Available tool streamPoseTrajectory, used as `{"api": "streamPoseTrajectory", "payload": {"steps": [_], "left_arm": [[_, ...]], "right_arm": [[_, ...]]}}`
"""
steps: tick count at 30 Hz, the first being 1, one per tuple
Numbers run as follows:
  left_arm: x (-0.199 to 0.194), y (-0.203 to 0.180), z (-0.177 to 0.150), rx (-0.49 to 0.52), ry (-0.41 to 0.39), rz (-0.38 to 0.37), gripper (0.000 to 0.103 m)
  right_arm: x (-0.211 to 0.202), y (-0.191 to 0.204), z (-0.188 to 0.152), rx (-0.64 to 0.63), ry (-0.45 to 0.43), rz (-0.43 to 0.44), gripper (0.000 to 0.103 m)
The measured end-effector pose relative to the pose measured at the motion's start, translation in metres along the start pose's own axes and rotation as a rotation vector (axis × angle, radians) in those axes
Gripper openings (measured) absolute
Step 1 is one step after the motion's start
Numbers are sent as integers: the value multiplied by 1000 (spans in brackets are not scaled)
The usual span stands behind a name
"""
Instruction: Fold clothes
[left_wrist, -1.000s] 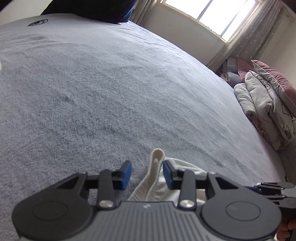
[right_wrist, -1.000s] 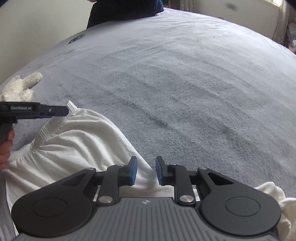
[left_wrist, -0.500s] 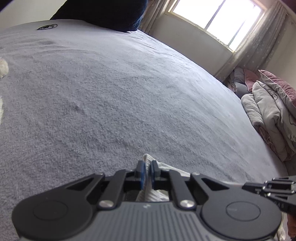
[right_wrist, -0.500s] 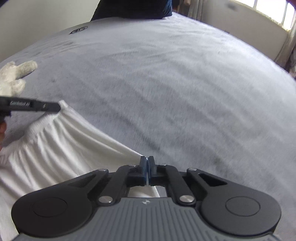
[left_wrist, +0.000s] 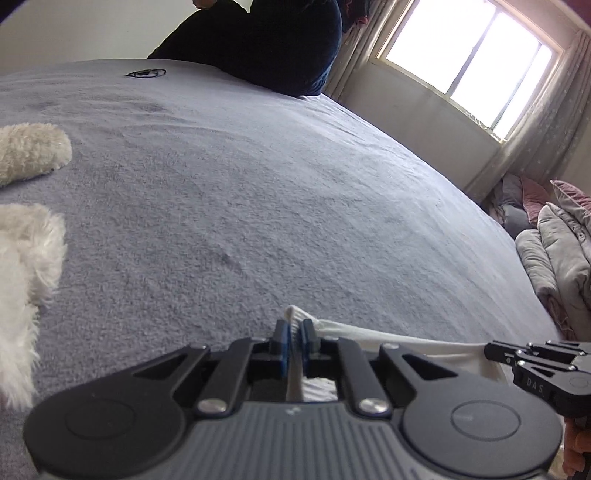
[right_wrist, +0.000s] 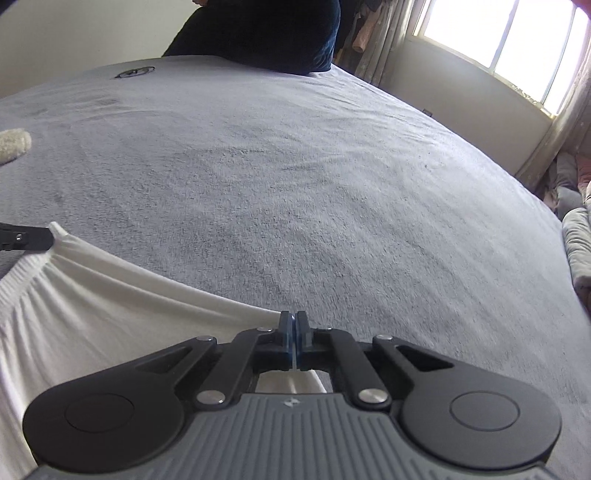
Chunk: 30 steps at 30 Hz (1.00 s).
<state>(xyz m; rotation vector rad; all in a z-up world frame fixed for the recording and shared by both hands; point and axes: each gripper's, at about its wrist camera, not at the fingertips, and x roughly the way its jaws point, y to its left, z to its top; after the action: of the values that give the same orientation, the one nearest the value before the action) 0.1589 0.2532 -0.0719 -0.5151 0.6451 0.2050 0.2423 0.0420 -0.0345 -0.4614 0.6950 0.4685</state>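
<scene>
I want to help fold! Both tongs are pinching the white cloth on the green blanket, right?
Almost: the fuzzy blanket is grey, not green, as the right wrist view shows. Both the left tongs and right tongs do pinch the white ribbed cloth.

left wrist: low, near bed (left_wrist: 258, 206) | right wrist: same | shared: window (left_wrist: 461, 55)
</scene>
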Motion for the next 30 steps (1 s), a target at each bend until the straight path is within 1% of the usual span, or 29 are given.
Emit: {"api": "streamPoseTrajectory", "payload": {"steps": [4,5,7,8,9,10,11,12,13,14,15,16,18,20,23,26,30], "left_arm": [[5,-1,-4,37,-5,11,10],[5,-3,-4,50,-6,17,12],[4,-5,-4,58,-1,20,13],[2,-5,-2,52,6,15,17],[0,-4,0,42,10,12,25],[-3,-4,2,28,11,13,30],[-7,-3,5,15,5,15,41],[-11,-3,7,6,-10,19,46],[-17,-4,10,2,-26,21,47],[-22,-5,12,4,-38,23,50],[-27,-6,15,11,-45,23,55],[-32,-8,17,18,-52,23,57],[-41,-10,20,32,-48,5,58],[-49,-12,20,46,-26,-31,58],[-59,-17,13,91,27,-55,58],[-67,-19,-4,156,105,-9,58],[-77,-4,-20,131,212,23,58]], "right_arm": [[17,9,-3,2,35,-26,2],[20,11,-5,-1,42,-31,2],[18,11,-5,21,47,-25,4],[16,10,-4,36,49,-19,4],[13,8,-4,52,52,-8,8],[7,4,-4,64,52,-2,16],[0,0,-4,73,48,-5,22],[-7,-5,-5,82,44,-8,30],[-14,-11,-7,89,42,-15,32],[-23,-19,-10,93,45,-27,32],[-31,-27,-14,98,50,-40,32],[-40,-36,-19,104,54,-55,32],[-58,-53,-29,120,65,-89,33],[-76,-69,-43,145,75,-114,33],[-106,-88,-66,192,80,-143,34],[-132,-100,-92,242,85,-159,35],[-164,-107,-127,287,91,-179,36]]}}
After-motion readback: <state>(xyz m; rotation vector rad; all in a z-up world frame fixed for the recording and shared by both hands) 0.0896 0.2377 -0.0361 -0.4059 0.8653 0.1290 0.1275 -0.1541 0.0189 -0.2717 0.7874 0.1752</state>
